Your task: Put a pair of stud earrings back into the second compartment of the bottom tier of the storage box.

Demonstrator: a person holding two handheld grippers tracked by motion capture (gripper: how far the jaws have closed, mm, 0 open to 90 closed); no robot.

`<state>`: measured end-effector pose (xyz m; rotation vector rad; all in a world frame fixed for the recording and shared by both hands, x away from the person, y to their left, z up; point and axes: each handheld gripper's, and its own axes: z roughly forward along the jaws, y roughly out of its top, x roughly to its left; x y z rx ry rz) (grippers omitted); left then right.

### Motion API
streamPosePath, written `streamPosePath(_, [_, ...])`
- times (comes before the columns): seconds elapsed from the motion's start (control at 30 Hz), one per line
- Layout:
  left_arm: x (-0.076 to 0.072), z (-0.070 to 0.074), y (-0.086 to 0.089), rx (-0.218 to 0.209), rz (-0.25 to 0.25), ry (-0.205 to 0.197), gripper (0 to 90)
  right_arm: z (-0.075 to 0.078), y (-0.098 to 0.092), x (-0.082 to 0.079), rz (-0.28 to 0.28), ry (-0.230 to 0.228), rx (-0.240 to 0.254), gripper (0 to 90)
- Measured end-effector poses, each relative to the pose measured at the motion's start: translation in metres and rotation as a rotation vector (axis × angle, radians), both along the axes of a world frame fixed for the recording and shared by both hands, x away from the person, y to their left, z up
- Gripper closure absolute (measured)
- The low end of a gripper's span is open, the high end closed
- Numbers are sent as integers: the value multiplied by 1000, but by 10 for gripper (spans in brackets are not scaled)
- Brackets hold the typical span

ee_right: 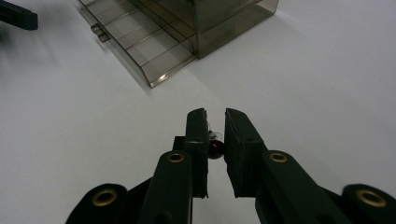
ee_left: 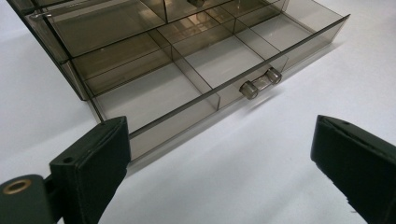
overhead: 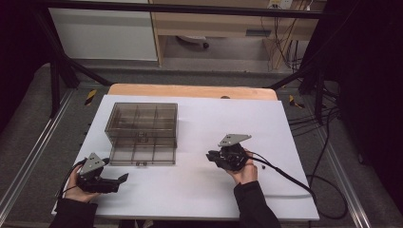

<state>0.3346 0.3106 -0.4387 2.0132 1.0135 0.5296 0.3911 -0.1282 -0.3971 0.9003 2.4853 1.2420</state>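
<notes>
A smoky clear plastic drawer box (overhead: pixel 141 119) stands on the white table (overhead: pixel 199 190), left of centre. Its bottom drawer (overhead: pixel 142 155) is pulled out toward me and its compartments look empty (ee_left: pixel 154 95); the drawer has a small clear handle (ee_left: pixel 260 83). My left gripper (overhead: pixel 122 179) rests at the front left with its jaws wide open and nothing between them (ee_left: pixel 219 163). To the right of the drawer is my right gripper (overhead: pixel 209 156). It is shut on a small dark red bead-like piece (ee_right: pixel 215 148), and points toward the drawer box (ee_right: pixel 224 18).
The cable (overhead: pixel 290 178) trails from the right gripper across the table's right side to the floor. A tiny dark object (overhead: pixel 264 167) lies next to the right hand. A wooden tabletop edge (overhead: pixel 190 90) shows behind the white sheet. Metal frame legs stand at both far corners.
</notes>
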Motion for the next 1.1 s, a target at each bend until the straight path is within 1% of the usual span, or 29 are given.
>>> streamPosePath(0.23, [0,0,0,0,-1,0,50,1,15,2,24,-4,6,801])
streamPosePath(0.37, [0,0,0,0,-2,-1,50,2,23,3,37,-3,22,801])
streamPosePath(0.47, [0,0,0,-1,-1,-1,50,3,30,3,49,-4,17,801])
streamPosePath(0.57, [0,0,0,-3,-2,-1,50,3,37,4,57,-1,27,801])
streamPosePath(0.7, [0,1,0,-2,-2,-1,50,3,46,5,67,-5,25,802])
streamPosePath(0.8, [0,1,0,-2,-2,-2,50,4,51,6,74,-2,37,802])
streamPosePath(1.0, [0,1,0,-1,-3,-1,50,4,60,7,86,-7,39,802])
streamPosePath(1.1, [0,1,0,-1,-4,0,50,4,64,8,84,0,48,802])
